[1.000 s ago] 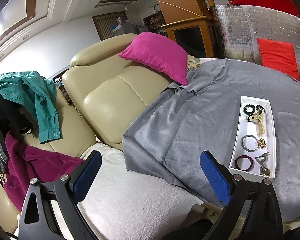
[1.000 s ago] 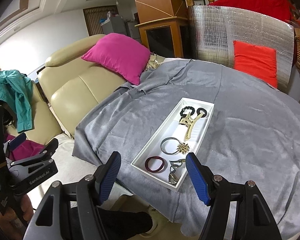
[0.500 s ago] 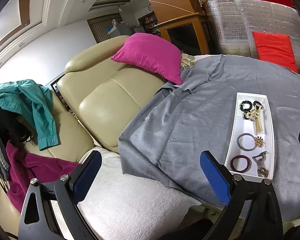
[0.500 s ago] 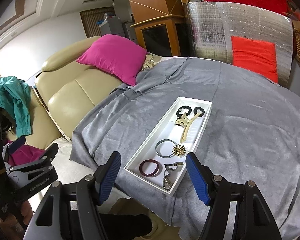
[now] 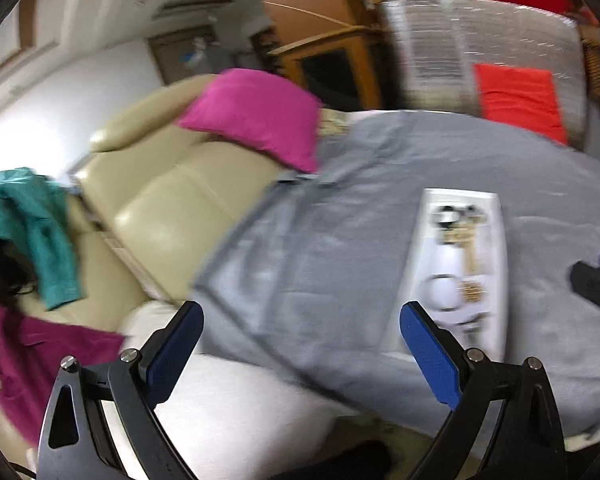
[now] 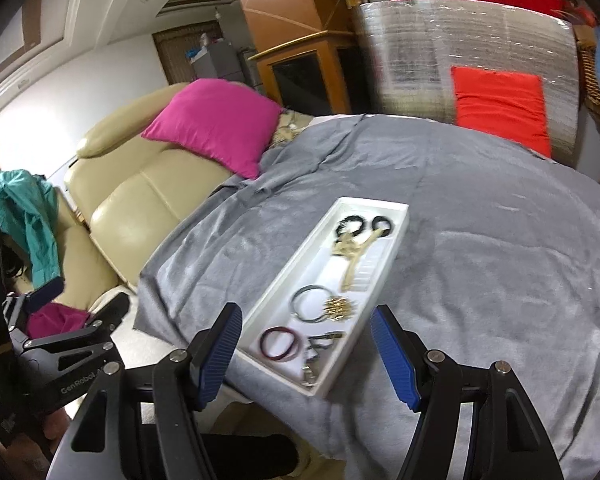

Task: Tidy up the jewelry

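A long white tray (image 6: 396, 236) lies on a grey cloth (image 6: 480, 280). It holds black hair ties (image 6: 352, 224), a gold hair claw (image 6: 352, 256), a grey bangle (image 6: 310, 304), a gold brooch (image 6: 338, 307), a dark red bangle (image 6: 281, 343) and a metal clip (image 6: 320, 350). My right gripper (image 6: 306, 348) is open and empty, just above the tray's near end. My left gripper (image 5: 300, 348) is open and empty, left of the tray (image 5: 498, 280); its view is blurred.
A beige leather sofa (image 6: 140, 200) with a pink cushion (image 6: 216, 128) stands to the left. Teal clothing (image 6: 24, 208) hangs at far left. A silver foil panel (image 6: 460, 52) with a red cushion (image 6: 500, 104) stands behind the cloth. A wooden cabinet (image 6: 300, 64) is at the back.
Both grippers have moved toward the tray, which now sits closer and larger in both views. The left wrist view has swung right and is motion-blurred. Both stay open.
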### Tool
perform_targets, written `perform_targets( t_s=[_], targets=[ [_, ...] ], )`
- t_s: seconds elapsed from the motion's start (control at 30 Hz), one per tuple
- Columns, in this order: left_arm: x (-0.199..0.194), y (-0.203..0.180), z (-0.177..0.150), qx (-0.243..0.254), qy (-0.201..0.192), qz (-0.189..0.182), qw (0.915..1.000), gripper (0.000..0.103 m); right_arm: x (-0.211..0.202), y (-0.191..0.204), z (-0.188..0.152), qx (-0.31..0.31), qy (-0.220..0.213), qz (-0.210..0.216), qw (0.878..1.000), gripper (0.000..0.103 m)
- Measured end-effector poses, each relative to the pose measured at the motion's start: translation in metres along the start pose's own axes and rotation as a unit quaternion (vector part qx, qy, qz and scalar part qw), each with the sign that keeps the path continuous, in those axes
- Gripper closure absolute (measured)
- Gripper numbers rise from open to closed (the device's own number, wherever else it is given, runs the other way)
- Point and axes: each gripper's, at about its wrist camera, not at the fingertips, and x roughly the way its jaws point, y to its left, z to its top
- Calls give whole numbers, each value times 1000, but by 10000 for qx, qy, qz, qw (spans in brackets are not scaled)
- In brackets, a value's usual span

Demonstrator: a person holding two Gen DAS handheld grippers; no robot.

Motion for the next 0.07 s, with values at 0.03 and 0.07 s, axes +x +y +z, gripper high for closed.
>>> perform_targets(
  t_s=[0.03,0.07],
  targets=[
    [1,-11,4,-10,27,-220,9998,5,-3,-12,1,33,-52,-120,9999,32],
    [3,-25,8,-13,46,-445,9990,5,-7,-26,2,95,-99,-255,9996,32]
  ],
)
